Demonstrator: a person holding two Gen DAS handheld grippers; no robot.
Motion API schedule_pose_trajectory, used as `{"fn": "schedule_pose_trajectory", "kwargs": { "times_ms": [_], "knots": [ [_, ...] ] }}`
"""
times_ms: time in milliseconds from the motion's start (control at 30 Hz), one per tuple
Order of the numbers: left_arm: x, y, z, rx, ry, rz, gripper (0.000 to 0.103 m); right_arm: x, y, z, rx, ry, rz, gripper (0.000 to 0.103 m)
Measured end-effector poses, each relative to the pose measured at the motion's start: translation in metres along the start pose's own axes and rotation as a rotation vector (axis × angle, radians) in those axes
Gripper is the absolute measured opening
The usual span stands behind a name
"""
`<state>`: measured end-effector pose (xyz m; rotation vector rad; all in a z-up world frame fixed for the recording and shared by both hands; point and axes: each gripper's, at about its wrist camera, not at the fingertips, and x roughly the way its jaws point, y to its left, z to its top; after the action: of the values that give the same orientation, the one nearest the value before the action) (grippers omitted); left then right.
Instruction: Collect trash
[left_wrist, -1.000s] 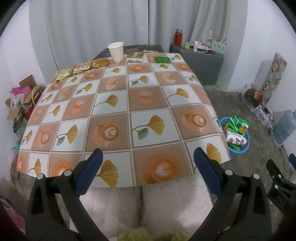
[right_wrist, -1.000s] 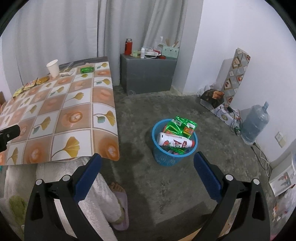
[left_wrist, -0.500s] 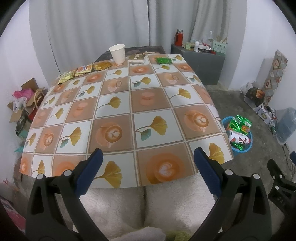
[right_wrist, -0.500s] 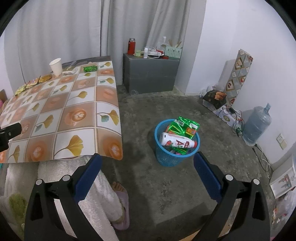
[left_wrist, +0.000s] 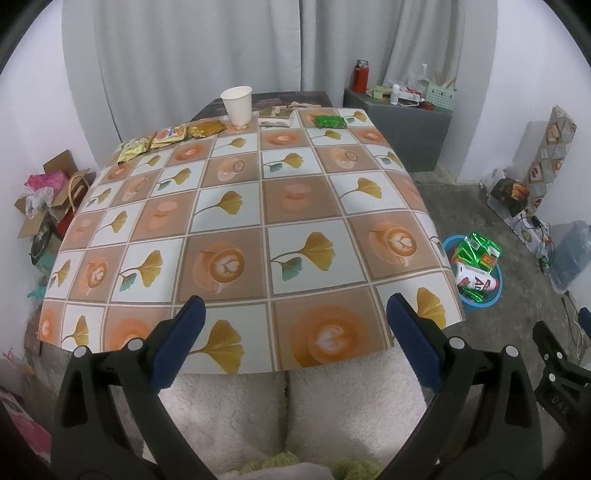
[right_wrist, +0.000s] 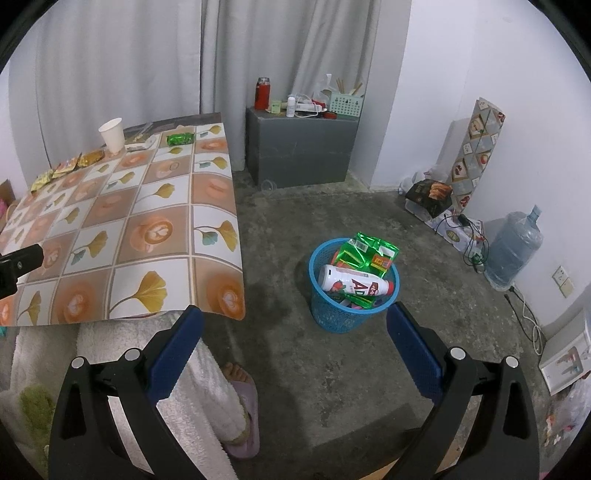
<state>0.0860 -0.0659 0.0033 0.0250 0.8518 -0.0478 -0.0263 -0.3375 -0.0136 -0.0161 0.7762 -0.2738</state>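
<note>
A white paper cup (left_wrist: 236, 105), a green wrapper (left_wrist: 328, 120), a flat packet (left_wrist: 276, 117) and several yellow snack packets (left_wrist: 170, 134) lie along the far edge of the patterned table (left_wrist: 236, 221). A blue basket (right_wrist: 352, 291) on the floor to the table's right holds a white bottle (right_wrist: 354, 284) and green wrappers. My left gripper (left_wrist: 295, 332) is open and empty above the table's near edge. My right gripper (right_wrist: 295, 334) is open and empty, over the floor in front of the basket. The basket also shows in the left wrist view (left_wrist: 476, 277).
A grey cabinet (right_wrist: 301, 147) with a red flask and clutter stands by the curtain. A water jug (right_wrist: 515, 251), boxes and cables line the right wall. Cardboard boxes (left_wrist: 48, 199) sit left of the table. White fleece legs and a slippered foot (right_wrist: 240, 384) are below.
Both views have pulled back slightly and tilted up, so the table and the basket sit a little lower and farther. Both grippers stay open and empty.
</note>
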Motion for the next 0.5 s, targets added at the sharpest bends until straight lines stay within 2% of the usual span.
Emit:
{"fn": "schedule_pose_trajectory", "kwargs": {
  "times_ms": [500],
  "knots": [
    [-0.0005,-0.0012,-0.0002,0.001,-0.002,0.001,0.094,0.0007,0.0007,0.0012,0.002,-0.001,0.000,0.097]
  ]
}}
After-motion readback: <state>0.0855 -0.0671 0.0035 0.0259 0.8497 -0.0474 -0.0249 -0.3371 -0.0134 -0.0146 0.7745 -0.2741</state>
